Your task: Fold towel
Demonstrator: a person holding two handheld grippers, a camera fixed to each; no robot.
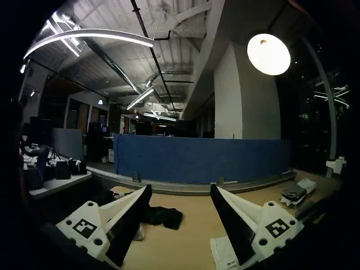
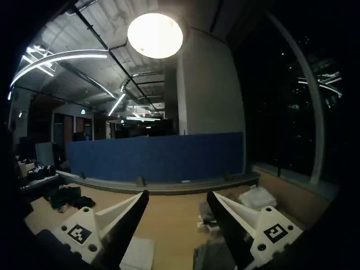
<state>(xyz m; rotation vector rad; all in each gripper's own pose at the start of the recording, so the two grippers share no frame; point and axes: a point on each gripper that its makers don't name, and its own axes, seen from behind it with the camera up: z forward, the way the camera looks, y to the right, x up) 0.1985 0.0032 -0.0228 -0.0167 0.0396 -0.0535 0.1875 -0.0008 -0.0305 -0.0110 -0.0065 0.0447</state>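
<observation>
My left gripper [image 1: 180, 189] is open and held above a wooden table [image 1: 189, 238], with nothing between its fingers. A dark crumpled cloth [image 1: 163, 217] lies on the table just beyond the left finger. A white folded towel [image 1: 224, 253] lies by the right finger. My right gripper [image 2: 177, 194] is also open and empty over the same table [image 2: 175, 225]. Below it lie a white towel [image 2: 140, 253] and a grey towel [image 2: 211, 257].
A blue partition [image 1: 198, 159] closes off the table's far edge. Folded towels are stacked at the right [image 1: 297, 191], with another white folded towel [image 2: 257, 197] and a small stack [image 2: 206, 220] nearby. Dark cloths [image 2: 67, 195] lie at the left. A desk with bags [image 1: 58, 173] stands left.
</observation>
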